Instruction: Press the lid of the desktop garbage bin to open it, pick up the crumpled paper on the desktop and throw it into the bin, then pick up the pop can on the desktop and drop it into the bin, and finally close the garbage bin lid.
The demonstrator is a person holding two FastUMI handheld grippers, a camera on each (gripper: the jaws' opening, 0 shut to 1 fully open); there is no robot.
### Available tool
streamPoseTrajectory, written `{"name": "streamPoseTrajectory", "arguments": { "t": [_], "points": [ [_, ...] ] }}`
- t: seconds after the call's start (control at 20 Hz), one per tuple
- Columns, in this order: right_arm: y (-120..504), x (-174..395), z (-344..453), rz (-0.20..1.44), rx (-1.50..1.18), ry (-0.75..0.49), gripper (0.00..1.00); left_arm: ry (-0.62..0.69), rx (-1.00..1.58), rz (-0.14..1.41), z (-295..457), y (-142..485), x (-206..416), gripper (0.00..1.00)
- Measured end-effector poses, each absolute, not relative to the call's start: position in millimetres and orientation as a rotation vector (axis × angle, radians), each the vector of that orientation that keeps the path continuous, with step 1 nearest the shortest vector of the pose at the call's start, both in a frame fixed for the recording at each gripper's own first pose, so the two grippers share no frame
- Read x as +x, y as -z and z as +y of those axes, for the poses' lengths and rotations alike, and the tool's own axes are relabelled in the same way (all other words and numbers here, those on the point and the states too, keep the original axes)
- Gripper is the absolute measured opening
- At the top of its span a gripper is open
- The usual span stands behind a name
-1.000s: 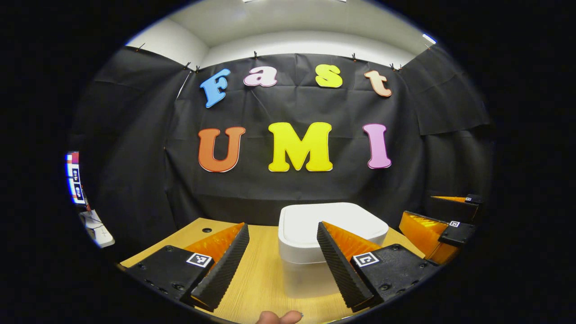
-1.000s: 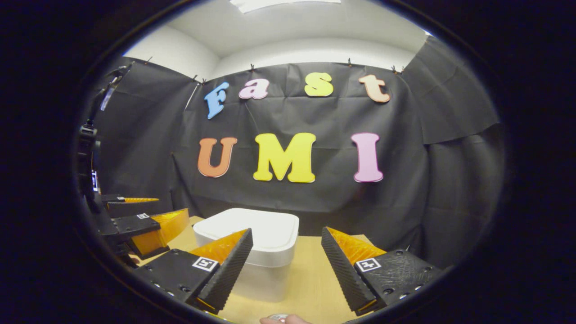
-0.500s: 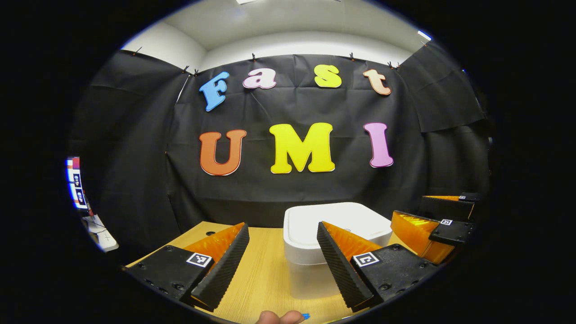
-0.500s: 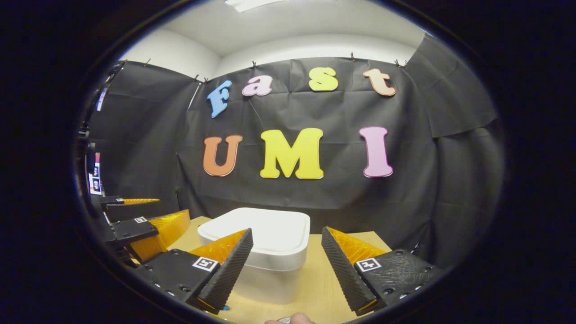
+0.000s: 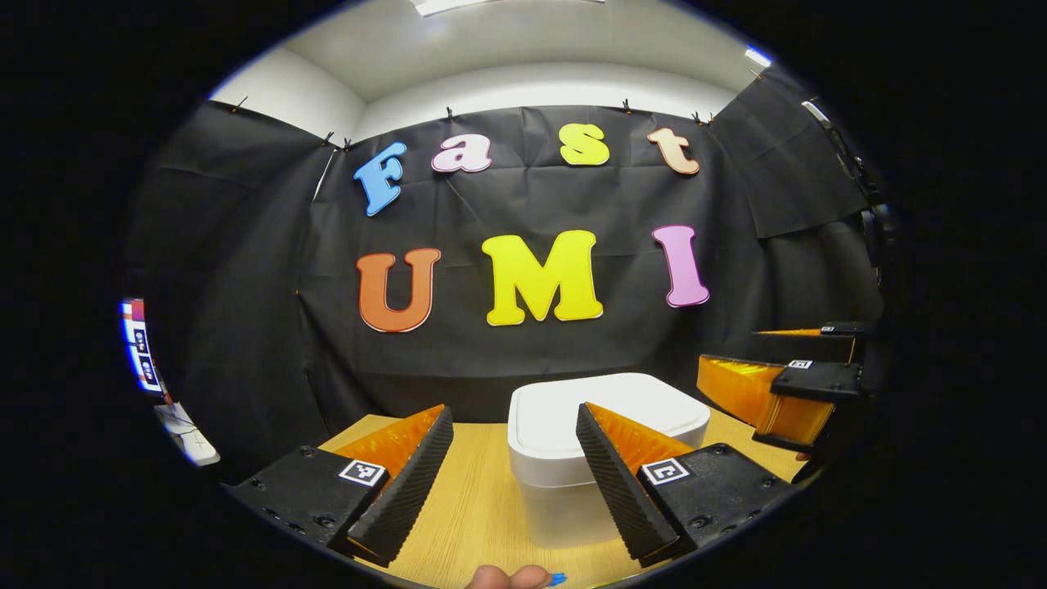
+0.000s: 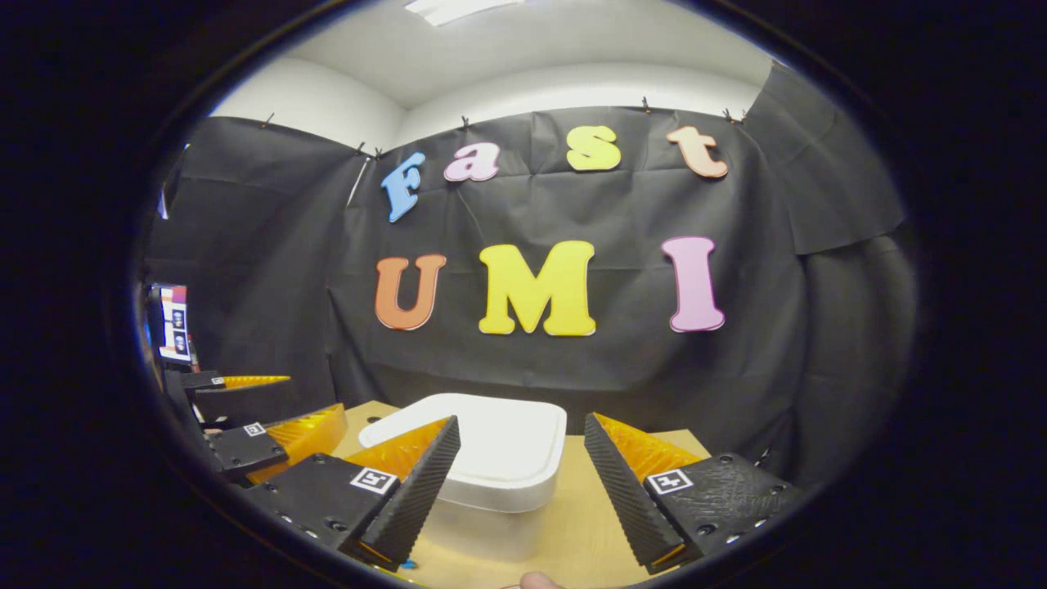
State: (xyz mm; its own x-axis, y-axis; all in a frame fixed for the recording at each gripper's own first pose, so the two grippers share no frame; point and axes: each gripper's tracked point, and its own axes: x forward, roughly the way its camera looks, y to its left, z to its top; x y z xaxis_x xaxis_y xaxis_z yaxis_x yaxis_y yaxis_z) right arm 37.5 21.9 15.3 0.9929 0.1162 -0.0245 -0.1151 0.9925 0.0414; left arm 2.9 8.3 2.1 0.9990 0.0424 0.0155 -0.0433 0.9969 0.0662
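- On the desk, ahead of both grippers: the white garbage bin, lid down flat.
- Left gripper: jaws wide, empty, above the desk near the bin.
- Right gripper: jaws wide, empty, bin just ahead-left.
- Step in hand, judged: opening the bin. The next move calls for one gripper lowering onto the lid and pressing.

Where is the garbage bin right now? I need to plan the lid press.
The garbage bin stands lid-closed on the wooden table, ahead of the left tongs toward their right finger, and ahead-left of the right tongs.
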Motion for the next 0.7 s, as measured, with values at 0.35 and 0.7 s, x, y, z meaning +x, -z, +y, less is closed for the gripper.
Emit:
{"name": "streamPoseTrajectory", "arguments": {
  "t": [0.35, 0.7],
  "points": [
    [-42.7, 49.7, 30.8, 0.029, 0.060, -0.155, 0.95, -0.061, 0.056, -0.012, 17.6, -4.8, 5.3, 0.98],
    [-13.3, 61.8, 45.5, 0.096, 0.066, -0.161, 0.70, -0.061, 0.063, -0.016, 22.8, -4.4, 3.7, 0.98]
  ]
}}
